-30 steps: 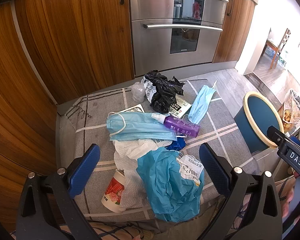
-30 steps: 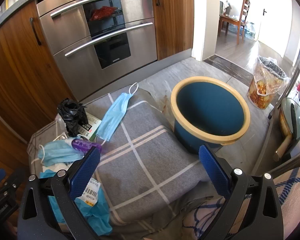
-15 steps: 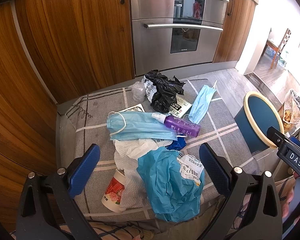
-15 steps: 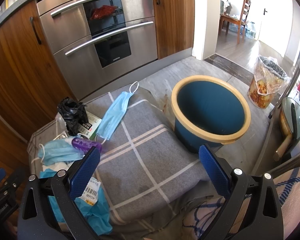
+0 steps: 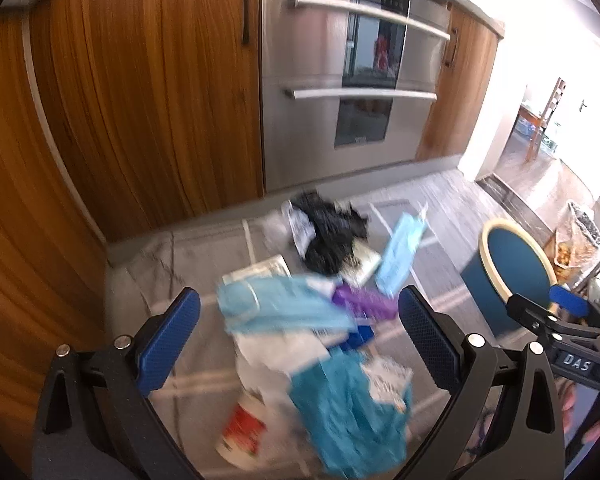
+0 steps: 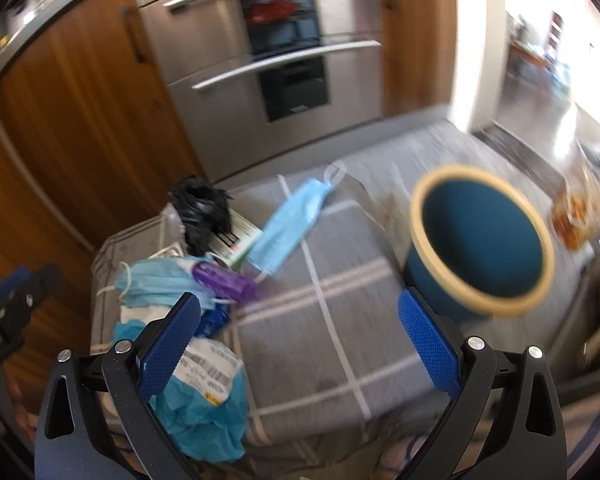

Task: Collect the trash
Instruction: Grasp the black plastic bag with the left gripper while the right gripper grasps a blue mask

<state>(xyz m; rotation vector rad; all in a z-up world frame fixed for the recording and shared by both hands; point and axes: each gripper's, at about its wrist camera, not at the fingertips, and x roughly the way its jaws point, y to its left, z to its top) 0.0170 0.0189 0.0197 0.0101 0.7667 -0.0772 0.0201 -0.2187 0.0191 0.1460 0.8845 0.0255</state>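
Observation:
A pile of trash lies on a grey checked cloth [image 6: 332,344]: a teal crumpled bag [image 5: 352,420] with a white label, white tissue [image 5: 276,352], a red-and-white cup [image 5: 244,428], a blue face mask [image 5: 276,308], a purple bottle [image 5: 364,304], a black bag [image 5: 332,236] and a second face mask [image 5: 400,256]. A blue bin with a cream rim [image 6: 480,240] stands to the right. My left gripper [image 5: 298,340] is open above the pile. My right gripper [image 6: 298,344] is open above the cloth, between pile and bin. Both are empty.
Wooden cabinet doors [image 5: 140,100] and a steel oven [image 5: 352,92] stand behind the cloth. A clear bag of waste [image 6: 580,216] sits right of the bin. A doorway with a chair [image 5: 548,116] opens at the far right.
Both cameras have tilted up and shifted, and the views are now motion-blurred. The trash lies where it was. Both grippers stay open.

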